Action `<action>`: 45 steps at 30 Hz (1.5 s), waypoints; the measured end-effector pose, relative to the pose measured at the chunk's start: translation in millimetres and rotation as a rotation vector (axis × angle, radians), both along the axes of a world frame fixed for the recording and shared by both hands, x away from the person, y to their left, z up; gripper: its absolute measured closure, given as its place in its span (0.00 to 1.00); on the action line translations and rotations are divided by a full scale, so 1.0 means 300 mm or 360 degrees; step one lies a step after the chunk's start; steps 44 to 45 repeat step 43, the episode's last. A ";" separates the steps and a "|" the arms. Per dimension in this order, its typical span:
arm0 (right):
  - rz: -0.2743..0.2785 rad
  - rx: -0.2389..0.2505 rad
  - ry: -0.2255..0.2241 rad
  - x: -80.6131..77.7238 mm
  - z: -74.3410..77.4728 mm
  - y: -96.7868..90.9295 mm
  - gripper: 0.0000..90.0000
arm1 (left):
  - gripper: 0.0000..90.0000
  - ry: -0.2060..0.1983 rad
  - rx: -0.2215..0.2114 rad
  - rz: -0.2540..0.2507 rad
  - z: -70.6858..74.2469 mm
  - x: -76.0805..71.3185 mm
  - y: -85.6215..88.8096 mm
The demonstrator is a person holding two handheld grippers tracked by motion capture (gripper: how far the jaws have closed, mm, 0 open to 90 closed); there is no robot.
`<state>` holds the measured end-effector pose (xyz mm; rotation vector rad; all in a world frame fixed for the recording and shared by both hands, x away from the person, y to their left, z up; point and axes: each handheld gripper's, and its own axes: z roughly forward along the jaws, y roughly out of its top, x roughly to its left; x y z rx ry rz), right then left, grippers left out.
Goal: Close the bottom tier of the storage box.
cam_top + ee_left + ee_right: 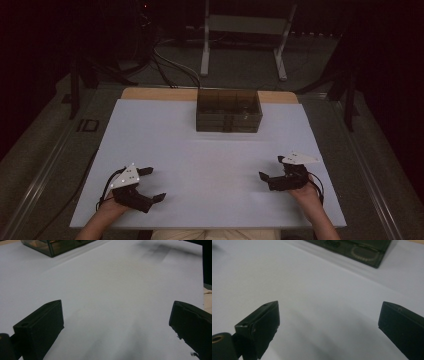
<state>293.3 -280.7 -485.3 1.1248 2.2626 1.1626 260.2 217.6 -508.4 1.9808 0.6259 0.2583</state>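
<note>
Resting at the near edge of the white table (200, 165), the left gripper (151, 184) and the right gripper (272, 167) each have their 2 jaws spread wide with nothing between them, well apart from each other. Farther off, a dark clear box (229, 111) sits at the far middle of the table, well away from both grippers.

Smoky brown clear box (229, 117) on white table (165, 145); black hand-held gripper (152, 184)
</note>
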 end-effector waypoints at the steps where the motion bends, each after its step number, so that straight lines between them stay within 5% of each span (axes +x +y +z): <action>1: -0.0011 0.0009 -0.0009 -0.009 -0.003 -0.010 0.04 | 0.01 0.0000 0.0001 0.0000 0.000 0.000 -0.001; 9: -0.0071 0.0030 -0.0034 -0.065 -0.032 -0.055 0.04 | 0.01 0.0002 0.0007 -0.0005 -0.002 0.001 -0.001; 18: -0.0133 -0.0041 -0.0008 -0.037 -0.083 -0.045 0.04 | 0.01 0.0004 0.0007 -0.0012 -0.002 0.000 -0.003; 45: -0.0115 -0.0076 -0.0012 -0.038 -0.079 -0.035 0.04 | 0.01 0.0007 -0.0004 -0.0011 -0.001 -0.002 -0.001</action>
